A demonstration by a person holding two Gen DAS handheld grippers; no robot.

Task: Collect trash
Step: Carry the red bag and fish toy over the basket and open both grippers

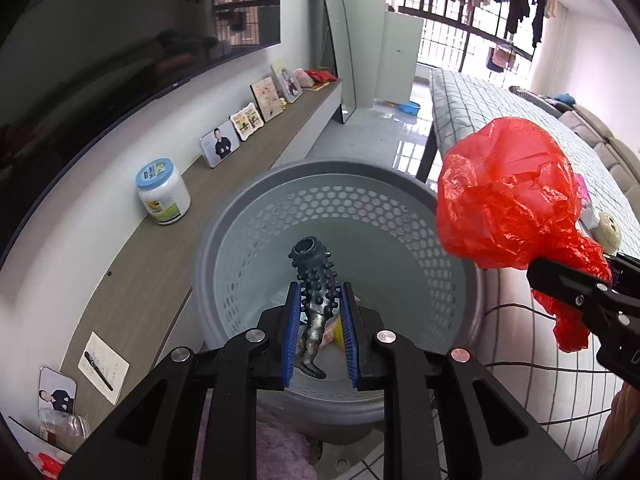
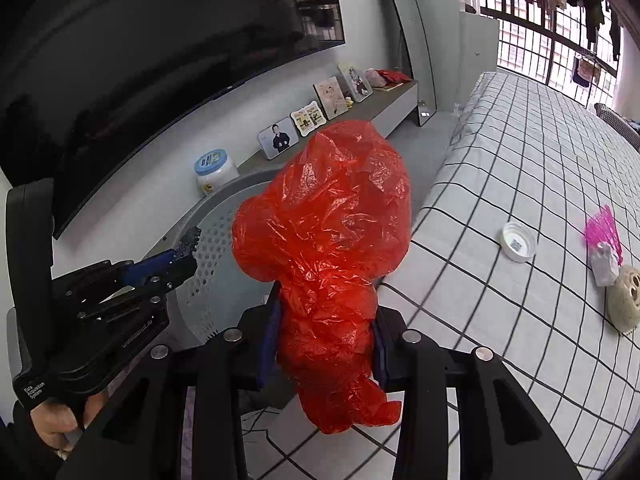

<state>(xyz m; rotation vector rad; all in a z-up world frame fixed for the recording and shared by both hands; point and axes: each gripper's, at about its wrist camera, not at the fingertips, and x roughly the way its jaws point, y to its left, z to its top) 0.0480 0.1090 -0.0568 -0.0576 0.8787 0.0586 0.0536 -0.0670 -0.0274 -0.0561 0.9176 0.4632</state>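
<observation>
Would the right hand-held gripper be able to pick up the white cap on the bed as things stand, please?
Probably not yet: the right hand-held gripper is shut on the red plastic bag, so nothing else fits. The white cap lies uncovered on the checked bed, so the way itself looks free.

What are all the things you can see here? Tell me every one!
Basket: one, grey, on the floor beside the bed.
Spiky toy: one, black, over the basket.
Plastic bag: one, red, crumpled, near the basket's rim.
Jar: one, white, blue lid, on the shelf.
Photo frames: several, along the shelf.
Bottle cap: one, white, on the checked bed.
Left gripper: grips the spiky toy.
Right gripper: grips the plastic bag.
</observation>
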